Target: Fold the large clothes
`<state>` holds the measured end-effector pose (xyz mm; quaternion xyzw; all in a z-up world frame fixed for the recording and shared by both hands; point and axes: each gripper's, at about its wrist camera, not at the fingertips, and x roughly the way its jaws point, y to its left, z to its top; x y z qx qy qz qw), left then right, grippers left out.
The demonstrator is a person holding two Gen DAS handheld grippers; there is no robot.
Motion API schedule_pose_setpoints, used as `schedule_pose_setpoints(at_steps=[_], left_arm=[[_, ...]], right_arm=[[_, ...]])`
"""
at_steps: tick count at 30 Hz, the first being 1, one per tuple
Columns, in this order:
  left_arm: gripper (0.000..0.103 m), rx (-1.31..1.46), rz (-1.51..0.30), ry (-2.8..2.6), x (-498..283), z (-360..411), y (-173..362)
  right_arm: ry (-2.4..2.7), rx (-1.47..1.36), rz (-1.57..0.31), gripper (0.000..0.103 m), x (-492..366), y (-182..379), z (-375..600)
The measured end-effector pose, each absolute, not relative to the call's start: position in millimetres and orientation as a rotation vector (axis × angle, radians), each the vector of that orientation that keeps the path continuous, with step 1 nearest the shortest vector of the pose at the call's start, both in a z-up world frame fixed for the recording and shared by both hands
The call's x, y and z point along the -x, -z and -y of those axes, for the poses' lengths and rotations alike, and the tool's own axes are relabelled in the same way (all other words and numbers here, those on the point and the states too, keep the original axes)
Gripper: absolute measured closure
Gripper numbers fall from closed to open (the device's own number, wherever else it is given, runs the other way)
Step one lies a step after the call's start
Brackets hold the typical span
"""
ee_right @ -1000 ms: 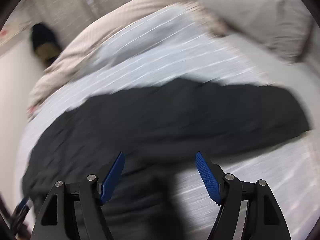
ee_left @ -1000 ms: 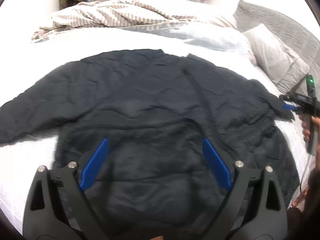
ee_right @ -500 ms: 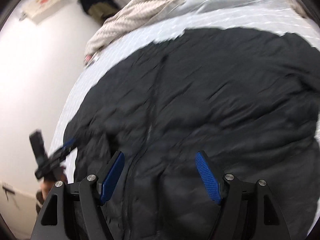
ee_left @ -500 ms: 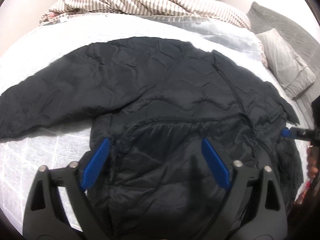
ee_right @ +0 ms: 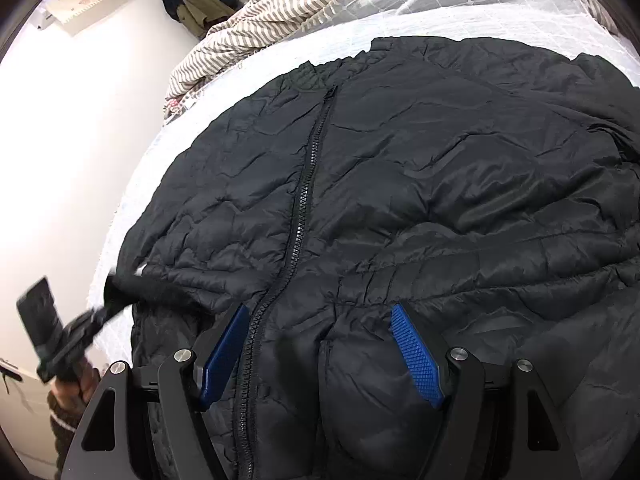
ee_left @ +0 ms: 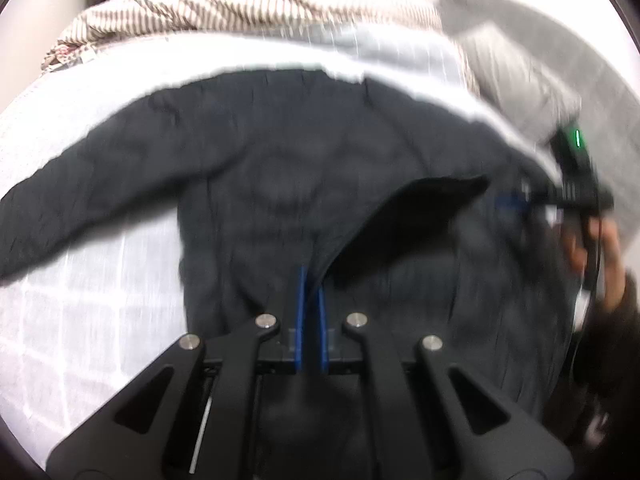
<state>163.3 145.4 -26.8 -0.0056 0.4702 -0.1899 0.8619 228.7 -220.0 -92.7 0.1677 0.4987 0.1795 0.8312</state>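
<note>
Jacket (ee_right: 400,184): black, quilted, zipped, spread flat on bed (ee_left: 80,280). Left gripper (ee_left: 311,284) jaws just closed, clenched on raised jacket fold near hem. Right gripper (ee_right: 320,344) released, jaws wide over hem beside zipper (ee_right: 308,184). Beyond: striped blanket (ee_right: 280,12), grey pillow (ee_left: 520,76).

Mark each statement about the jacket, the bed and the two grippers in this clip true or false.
1. The black jacket is spread on the bed. True.
2. The left gripper gapes wide open. False: its jaws have just been closing and are shut on a raised jacket edge.
3. The right gripper is open above the jacket. True.
4. The jacket's zipper is fully undone. False: it is closed along the front.
5. A striped blanket lies beyond the jacket. True.
</note>
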Motion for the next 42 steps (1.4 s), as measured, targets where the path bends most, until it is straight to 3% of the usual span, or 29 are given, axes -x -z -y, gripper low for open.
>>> schedule_pose_setpoints(at_steps=[4, 6, 8, 10, 14, 19, 22, 25, 31, 37, 42], left_arm=[[0.094, -0.037, -1.09, 0.354, -145, -155, 35], [0.085, 0.017, -1.065, 0.356, -137, -164, 22], [0.044, 0.05, -0.985, 0.336, -131, -170, 0], [0.031, 0.061, -0.874, 0.319, -129, -166, -19], [0.031, 0.037, -0.86, 0.324, -156, -129, -14], [0.03, -0.102, -1.028, 0.351, -175, -74, 51], [0.025, -0.213, -1.077, 0.348, -161, -59, 78], [0.018, -0.28, -1.106, 0.387, -141, -62, 77], [0.018, -0.363, -1.106, 0.449, -125, -75, 47], [0.018, -0.291, -0.856, 0.363, -208, -65, -5], [0.017, -0.139, -0.844, 0.138, -325, -93, 22]], right_arm=[[-0.36, -0.333, -1.055, 0.028, -223, 91, 219], [-0.356, -0.32, -1.057, 0.028, -222, 90, 219], [-0.351, -0.306, -1.055, 0.028, -224, 89, 217], [-0.339, -0.297, -1.044, 0.028, -224, 87, 218], [-0.306, -0.284, -1.035, 0.028, -222, 85, 225], [-0.258, -0.199, -1.04, 0.028, -215, 91, 230], [-0.234, -0.118, -1.06, 0.028, -205, 99, 232], [-0.261, 0.006, -1.065, 0.027, -183, 105, 234], [-0.259, 0.272, -1.025, 0.024, -140, 93, 237], [-0.196, 0.088, -0.846, 0.023, -208, 43, 264], [-0.077, -0.006, -0.818, 0.024, -312, 47, 296]])
